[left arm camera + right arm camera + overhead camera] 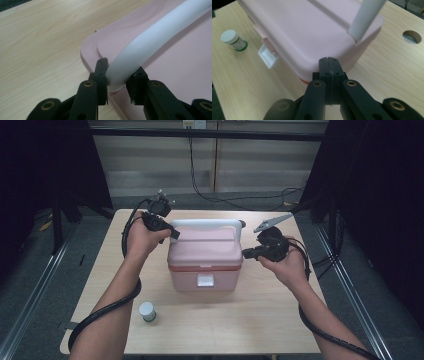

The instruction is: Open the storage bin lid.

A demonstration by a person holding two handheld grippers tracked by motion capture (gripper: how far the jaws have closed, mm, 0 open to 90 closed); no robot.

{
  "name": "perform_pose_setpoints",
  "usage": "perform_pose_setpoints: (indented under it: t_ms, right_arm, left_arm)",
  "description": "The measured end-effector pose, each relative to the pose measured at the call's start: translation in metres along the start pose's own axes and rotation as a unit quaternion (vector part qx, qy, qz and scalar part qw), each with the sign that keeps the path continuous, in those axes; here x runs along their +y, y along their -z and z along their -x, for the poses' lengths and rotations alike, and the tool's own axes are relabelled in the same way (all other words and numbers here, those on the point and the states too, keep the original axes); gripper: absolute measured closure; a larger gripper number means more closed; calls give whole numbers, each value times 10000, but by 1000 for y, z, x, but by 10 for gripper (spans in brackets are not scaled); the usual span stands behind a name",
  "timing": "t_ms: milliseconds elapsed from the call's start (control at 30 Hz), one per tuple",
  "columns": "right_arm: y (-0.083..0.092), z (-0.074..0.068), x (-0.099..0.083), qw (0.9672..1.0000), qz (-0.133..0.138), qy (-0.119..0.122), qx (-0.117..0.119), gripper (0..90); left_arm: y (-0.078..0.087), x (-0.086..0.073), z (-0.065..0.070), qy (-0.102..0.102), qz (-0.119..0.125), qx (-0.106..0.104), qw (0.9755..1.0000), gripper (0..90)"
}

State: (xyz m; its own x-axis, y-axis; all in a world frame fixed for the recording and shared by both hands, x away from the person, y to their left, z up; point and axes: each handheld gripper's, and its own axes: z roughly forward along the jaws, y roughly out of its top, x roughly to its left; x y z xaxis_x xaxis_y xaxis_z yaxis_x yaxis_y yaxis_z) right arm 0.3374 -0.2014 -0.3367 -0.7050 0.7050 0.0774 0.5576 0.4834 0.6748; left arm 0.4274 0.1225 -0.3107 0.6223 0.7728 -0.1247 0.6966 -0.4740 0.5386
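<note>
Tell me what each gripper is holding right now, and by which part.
The left gripper clamps the pink box's white handle near its end. The right gripper is shut, holding nothing.

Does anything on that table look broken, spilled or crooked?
Nothing stands out. The pink box sits upright with its lid shut, the small white-capped bottle stands upright beside it, and nothing is spilled on the table.

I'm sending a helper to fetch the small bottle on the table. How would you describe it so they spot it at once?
Start at the wooden table and find the pink box with a white handle at its middle. The small bottle stands upright in front of the box's left corner, apart from it. It is the table's one little round container, with a white cap and green label.
</note>
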Motion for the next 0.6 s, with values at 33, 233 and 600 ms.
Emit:
perform_pose_setpoints:
  t_ms: [33, 233, 600]
  right_arm:
    - [0, 2, -2, 10000, -32, -11, -6, 900]
    - [-4, 9, -14, 9999, -141, -71, 15, 900]
    - [-19, 4, -13, 9996, -218, 50, 196, 900]
  left_arm:
    - [1, 1, -1, -20, 15, -21, 10000, 724]
    - [4, 4, -1, -18, 26, -11, 10000, 724]
    - [4, 7, -6, 66, 94, -110, 9999, 723]
